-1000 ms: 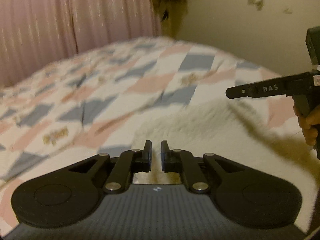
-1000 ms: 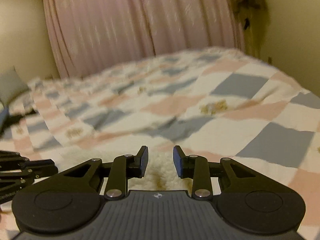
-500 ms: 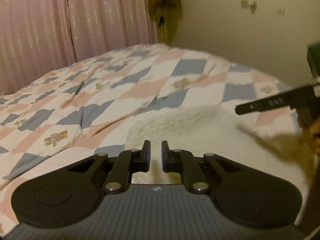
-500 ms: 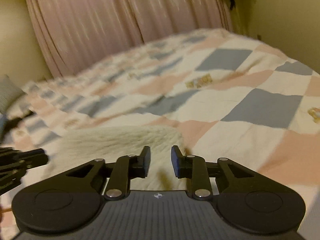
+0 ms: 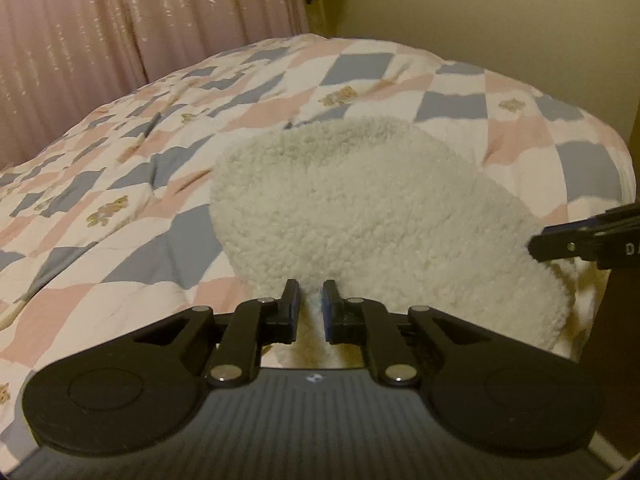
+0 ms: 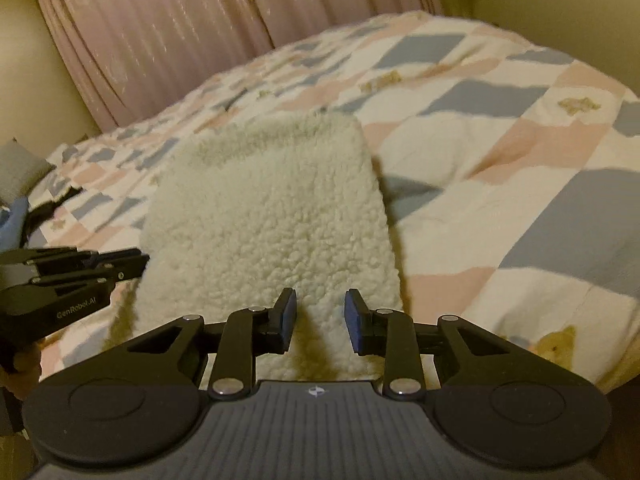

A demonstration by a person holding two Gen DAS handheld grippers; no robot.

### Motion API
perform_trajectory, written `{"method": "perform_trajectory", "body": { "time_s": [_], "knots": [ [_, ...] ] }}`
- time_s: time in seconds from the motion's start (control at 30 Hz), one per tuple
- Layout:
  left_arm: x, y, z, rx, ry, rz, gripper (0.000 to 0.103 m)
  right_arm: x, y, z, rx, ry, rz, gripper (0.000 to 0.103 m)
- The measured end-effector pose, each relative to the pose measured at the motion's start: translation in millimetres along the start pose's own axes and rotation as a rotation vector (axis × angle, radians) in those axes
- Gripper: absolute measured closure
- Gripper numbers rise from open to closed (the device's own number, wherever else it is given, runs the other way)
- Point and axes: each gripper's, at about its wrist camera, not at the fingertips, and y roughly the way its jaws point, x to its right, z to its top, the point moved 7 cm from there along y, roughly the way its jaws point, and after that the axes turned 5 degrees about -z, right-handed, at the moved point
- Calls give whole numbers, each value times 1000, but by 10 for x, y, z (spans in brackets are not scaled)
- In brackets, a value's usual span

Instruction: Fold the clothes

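Right wrist alone shows a grey pillow [image 6: 20,168]; both hand-held grippers released over fleece [image 6: 272,216].

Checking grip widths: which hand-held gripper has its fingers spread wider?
The right hand-held gripper: a wide gap shows between its blue pads. The left hand-held gripper is nearly closed over the fleece garment.

Most of the checked quilt [image 5: 120,184] is left free on the far side and to the left, up to the pink curtain [image 5: 120,28]. The near middle is taken by the white fleece garment [image 5: 352,216], which lies flat and low. Its near right edge is approached by the right gripper [image 5: 536,245]; its near left edge by the left gripper [image 6: 144,261]. At the far left, a grey cushion [image 6: 20,168] and dark items [image 6: 48,208] are seen. Open quilt is found right of the garment.
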Motion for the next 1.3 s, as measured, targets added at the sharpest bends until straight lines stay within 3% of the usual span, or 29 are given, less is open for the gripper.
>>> {"method": "perform_trajectory", "body": {
  "time_s": [0.07, 0.13, 0.23, 0.33, 0.43, 0.53, 0.67, 1.0, 1.3],
  "knots": [
    [6, -155, -20, 5, -12, 20, 90, 6, -155, 6, 35, 17, 13, 70],
    [3, -297, -54, -8, -37, 72, 75, 18, -290, -30, 49, 43, 26, 66],
    [8, -531, -152, -36, -106, 137, 68, 12, -447, -160, 48, 65, 3, 59],
    [71, -742, -281, -51, -176, 151, 54, -16, -556, -318, 35, 83, -22, 45],
    [137, -941, -369, -52, -209, 152, 53, -77, -680, -436, 36, 78, -33, 41],
    [204, -1138, -425, -49, -227, 159, 49, -142, -819, -489, 46, 65, -47, 21],
    [307, -1389, -451, -23, -232, 174, 41, -225, -1060, -530, 84, 40, -55, 11],
    [596, -1901, -504, 61, -222, 154, 27, -278, -1516, -712, 120, 38, -109, 2],
    [799, -2075, -560, 95, -193, 132, 24, -325, -1775, -815, 164, 23, -125, 2]
  ]
}}
